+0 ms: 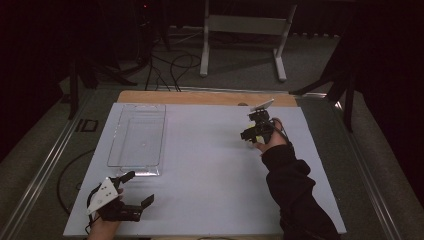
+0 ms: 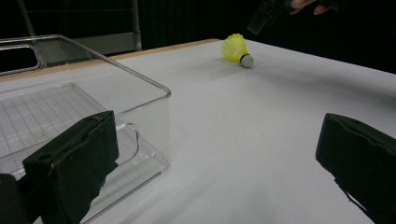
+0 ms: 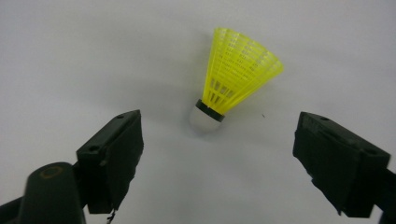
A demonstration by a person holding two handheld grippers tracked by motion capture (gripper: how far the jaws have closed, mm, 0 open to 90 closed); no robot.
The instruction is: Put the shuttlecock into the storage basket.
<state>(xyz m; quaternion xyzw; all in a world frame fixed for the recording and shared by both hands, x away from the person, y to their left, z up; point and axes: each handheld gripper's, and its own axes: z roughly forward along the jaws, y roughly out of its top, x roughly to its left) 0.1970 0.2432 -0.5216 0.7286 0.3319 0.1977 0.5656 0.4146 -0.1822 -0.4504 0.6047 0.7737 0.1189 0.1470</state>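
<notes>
I judge the job barely begun: the shuttlecock [image 3: 236, 77] lies on its side on the white table [image 1: 210, 170], upper centre of the right gripper view, ungrasped. My right gripper [image 3: 219, 154] hangs over it, jaws wide, holding nothing. My left gripper [image 2: 219, 158] sits wide open and empty at lower left in the high view, just beside the empty clear bin [image 1: 136, 137]. Nothing blocks the way.

Yellow plastic shuttlecock [image 3: 233, 79] with white cork tip, lying on its side on the white table, untouched. It sits just ahead of the right gripper [image 3: 219, 149], between its wide-apart jaws, cork end toward the gripper, skirt pointing away.
</notes>
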